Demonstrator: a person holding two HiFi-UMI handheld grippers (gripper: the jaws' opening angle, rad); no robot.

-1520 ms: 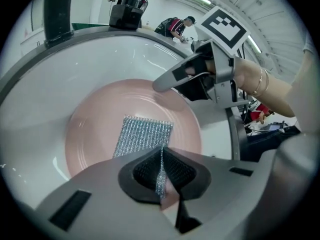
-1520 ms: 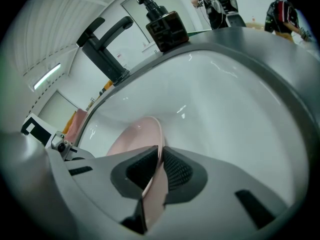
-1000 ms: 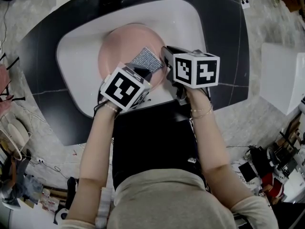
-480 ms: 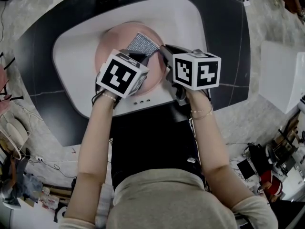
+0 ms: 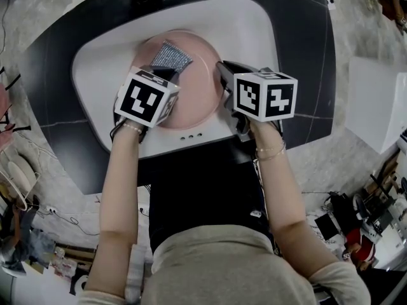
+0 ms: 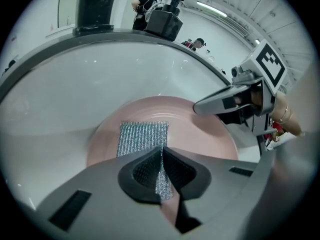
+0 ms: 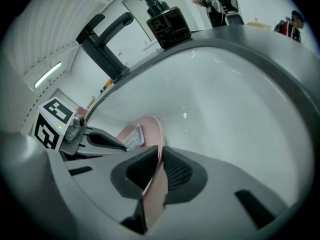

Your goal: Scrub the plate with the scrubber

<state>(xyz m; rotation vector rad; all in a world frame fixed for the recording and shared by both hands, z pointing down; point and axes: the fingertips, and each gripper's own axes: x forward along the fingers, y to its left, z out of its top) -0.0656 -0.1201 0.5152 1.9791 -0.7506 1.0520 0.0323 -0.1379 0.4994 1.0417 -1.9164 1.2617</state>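
Pink plate (image 5: 198,91) is in the white sink (image 5: 248,24). The right gripper (image 7: 159,159) is clamped on the plate's right rim, edge pinched between its pads. The left gripper (image 6: 161,156) has its jaws squeezed tight on the near end of the silver mesh scrubber (image 6: 142,136). The rest of the scrubber lies against the plate's far-left part. The faucet (image 7: 102,44) and soap bottle (image 7: 165,19) are at the sink's far edge.

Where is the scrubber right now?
Head view: the scrubber lies on the upper left of the pink plate in the white sink, pinched by the left gripper; the right gripper grips the plate's right rim.
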